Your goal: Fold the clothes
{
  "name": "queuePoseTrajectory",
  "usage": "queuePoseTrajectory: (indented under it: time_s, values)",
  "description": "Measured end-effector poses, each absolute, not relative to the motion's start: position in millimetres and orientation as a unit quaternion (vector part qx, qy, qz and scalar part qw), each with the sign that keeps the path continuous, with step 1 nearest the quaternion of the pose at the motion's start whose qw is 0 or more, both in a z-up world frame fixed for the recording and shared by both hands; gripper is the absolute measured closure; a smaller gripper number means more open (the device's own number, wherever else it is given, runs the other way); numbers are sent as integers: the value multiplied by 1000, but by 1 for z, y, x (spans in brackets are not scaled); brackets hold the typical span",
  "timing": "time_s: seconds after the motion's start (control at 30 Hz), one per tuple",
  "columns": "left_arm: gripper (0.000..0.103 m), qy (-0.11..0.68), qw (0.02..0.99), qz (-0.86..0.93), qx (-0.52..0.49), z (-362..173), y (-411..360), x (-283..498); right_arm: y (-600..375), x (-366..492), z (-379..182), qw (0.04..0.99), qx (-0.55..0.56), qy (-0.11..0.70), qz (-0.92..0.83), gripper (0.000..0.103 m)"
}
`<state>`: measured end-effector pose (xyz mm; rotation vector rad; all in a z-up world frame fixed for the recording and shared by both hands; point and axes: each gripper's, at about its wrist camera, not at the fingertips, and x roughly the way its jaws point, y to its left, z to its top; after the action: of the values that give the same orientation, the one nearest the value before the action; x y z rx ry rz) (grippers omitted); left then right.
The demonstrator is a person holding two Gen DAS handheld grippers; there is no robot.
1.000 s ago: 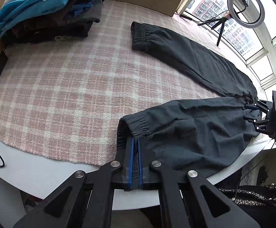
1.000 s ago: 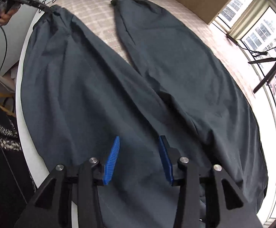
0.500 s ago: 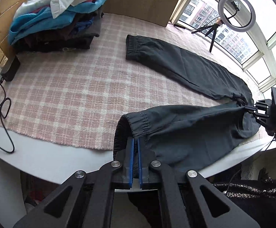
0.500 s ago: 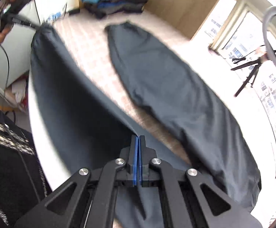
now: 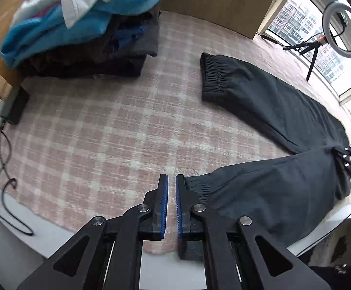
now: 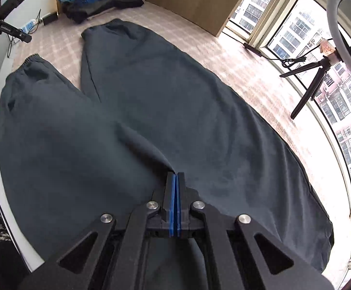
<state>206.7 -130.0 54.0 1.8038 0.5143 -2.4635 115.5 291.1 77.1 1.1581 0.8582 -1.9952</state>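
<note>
**Left wrist view.** The left gripper point(image 5: 171, 177) has its jaws almost pressed together. Only a thin slit is open, and I see only the checked cloth point(image 5: 91, 133) through it, no fabric. The dark trousers point(image 5: 272, 193) lie to the right of the jaws. The cuff of the near leg point(image 5: 197, 184) is just beside the right finger, not between the pads. This leg runs long from bottom centre to the right edge, where the right gripper point(image 5: 344, 155) meets it. The far leg point(image 5: 260, 96) lies above it, apart at the cuffs.

**Right wrist view.** The right gripper's jaws are pressed together and pinch a raised fold where the two legs join, at lower centre. Both legs stretch away to the upper left. I judge that the left hand is nearer to the cuff and must reach right to take it.
</note>
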Motion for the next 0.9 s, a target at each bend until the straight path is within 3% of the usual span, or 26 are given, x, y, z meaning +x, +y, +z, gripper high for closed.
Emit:
queuePoseTrajectory:
  time_s: [0.07, 0.13, 0.2, 0.3, 0.37, 0.43, 0.5, 0.67, 0.77, 0.83, 0.9]
  values:
    - [97, 147, 7, -797, 586, 51, -117, 215, 293, 114, 74, 332, 450, 329, -761, 102]
    - [79, 133, -1, -795, 591, 47, -107, 222, 297, 113, 72, 328, 459, 328, -758, 102]
    - [70, 126, 2, -792, 598, 41, -102, 226, 299, 111, 69, 322, 469, 327, -755, 102]
    - [71, 120, 5, -787, 605, 35, -97, 235, 311, 111, 85, 312, 477, 292, -768, 98]
    - [70, 130, 7, -785, 605, 37, -100, 248, 333, 119, 110, 313, 471, 237, -790, 84]
    - [62, 148, 15, -782, 605, 36, -106, 264, 374, 130, 133, 290, 459, 172, -822, 69]
    - [58, 157, 19, -778, 608, 29, -105, 271, 419, 142, 152, 252, 445, 106, -853, 66]
    - [59, 172, 22, -767, 617, 12, -99, 284, 558, 182, 129, 75, 451, -76, -886, 66]
    - [65, 154, 15, -765, 625, 11, -91, 281, 623, 204, 96, -25, 479, -131, -867, 66]
    - [76, 149, 10, -764, 628, 11, -88, 278, 654, 215, 79, -63, 489, -159, -855, 66]
    - [76, 144, 15, -761, 633, 12, -89, 275, 675, 225, 67, -79, 490, -187, -848, 66]
